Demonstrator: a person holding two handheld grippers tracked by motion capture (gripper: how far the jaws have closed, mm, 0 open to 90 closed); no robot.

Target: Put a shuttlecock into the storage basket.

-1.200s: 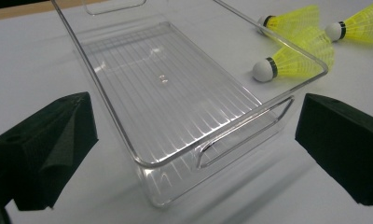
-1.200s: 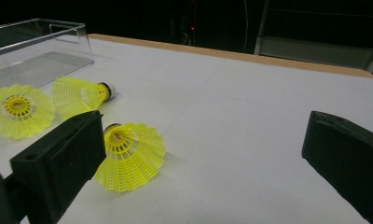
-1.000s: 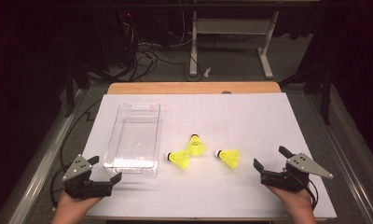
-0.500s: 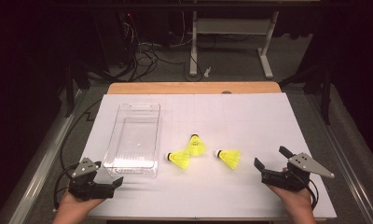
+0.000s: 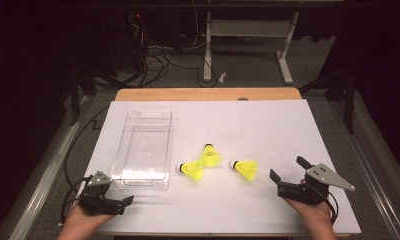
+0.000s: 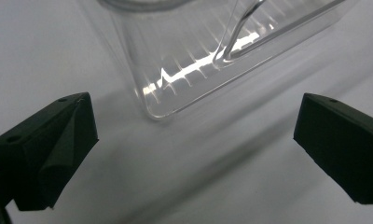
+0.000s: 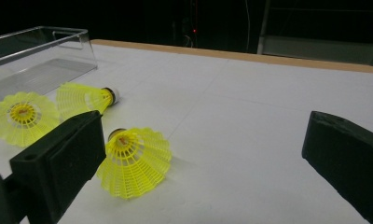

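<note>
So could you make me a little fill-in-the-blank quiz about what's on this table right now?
1. The number of yellow shuttlecocks lying on the white table is ____.
2. The clear plastic bin holds ____ shuttlecocks.
3. The jaws of the right gripper stand ____.
4. The bin lies nearest the ____ gripper.

Missing words: three; no; open; left

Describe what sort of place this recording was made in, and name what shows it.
Probably a lab or workshop set up for recording, not a home: a white-covered table under a fixed camera, loose cables on the floor behind it, and a bare desk frame against a dark background.
</note>
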